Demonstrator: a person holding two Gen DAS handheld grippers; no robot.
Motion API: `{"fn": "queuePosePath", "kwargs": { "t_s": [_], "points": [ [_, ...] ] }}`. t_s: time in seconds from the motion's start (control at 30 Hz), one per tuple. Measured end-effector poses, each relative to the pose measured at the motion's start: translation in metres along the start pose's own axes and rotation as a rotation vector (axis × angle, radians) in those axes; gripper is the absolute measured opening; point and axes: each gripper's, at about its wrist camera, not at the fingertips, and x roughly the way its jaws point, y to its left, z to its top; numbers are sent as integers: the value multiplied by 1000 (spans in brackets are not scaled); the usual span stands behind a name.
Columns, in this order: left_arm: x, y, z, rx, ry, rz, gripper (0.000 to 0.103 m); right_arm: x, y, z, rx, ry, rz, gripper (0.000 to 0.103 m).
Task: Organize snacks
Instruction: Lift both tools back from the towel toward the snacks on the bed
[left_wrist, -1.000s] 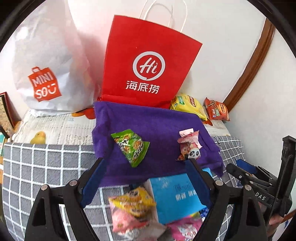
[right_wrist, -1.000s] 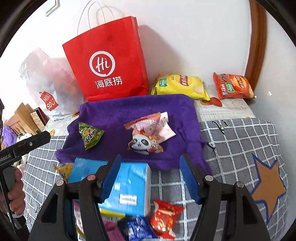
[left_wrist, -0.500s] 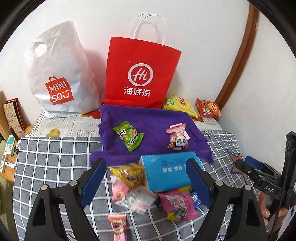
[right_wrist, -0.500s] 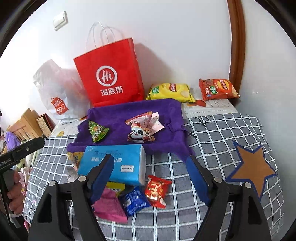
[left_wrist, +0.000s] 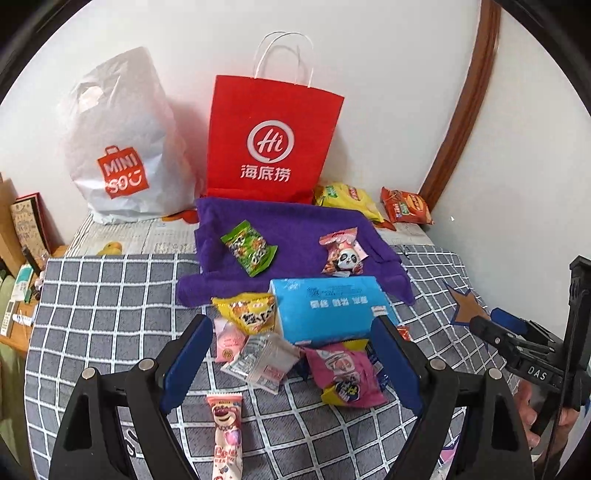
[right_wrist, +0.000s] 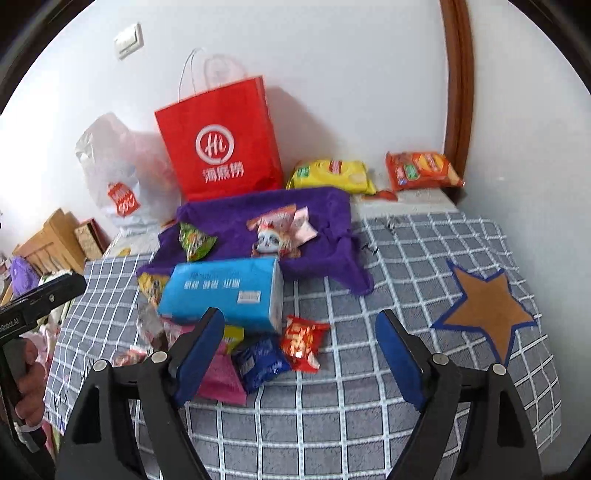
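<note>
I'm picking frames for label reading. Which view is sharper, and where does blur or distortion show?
Left wrist view: sharp, the red paper bag logo reads cleanly; fisheye bends the brown wooden trim. Right wrist view: motion-blurred, the blue tissue pack lettering smears.

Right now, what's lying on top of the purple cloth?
On the purple cloth: a green packet and a panda packet. The blue tissue pack hides its front edge.
</note>
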Motion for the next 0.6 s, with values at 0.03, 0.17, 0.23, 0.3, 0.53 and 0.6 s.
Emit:
{"fn": "queuePosePath", "kwargs": {
  "t_s": [0.03, 0.17, 0.23, 0.3, 0.53, 0.6],
  "points": [
    [1, 1, -2, -5, 3, 3, 87, 2, 0, -2, -3, 9, 4, 83],
    [7, 4, -9, -17, 18, 1, 87, 11, 2, -10, -29, 20, -29, 83],
    [11, 6, -10, -23, 29, 5, 87, 17, 3, -13, -42, 39, -35, 83],
    [12, 8, -11, -22, 26, 22, 87, 21, 4, -16, -50, 57, -37, 83],
    [24, 17, -15, -44, 70, 26, 86, 31, 0, -21, -37, 54, -37, 79],
    [27, 19, -17, -45, 76, 47, 86, 37, -4, -22, -20, 65, -32, 76]
  ]
}}
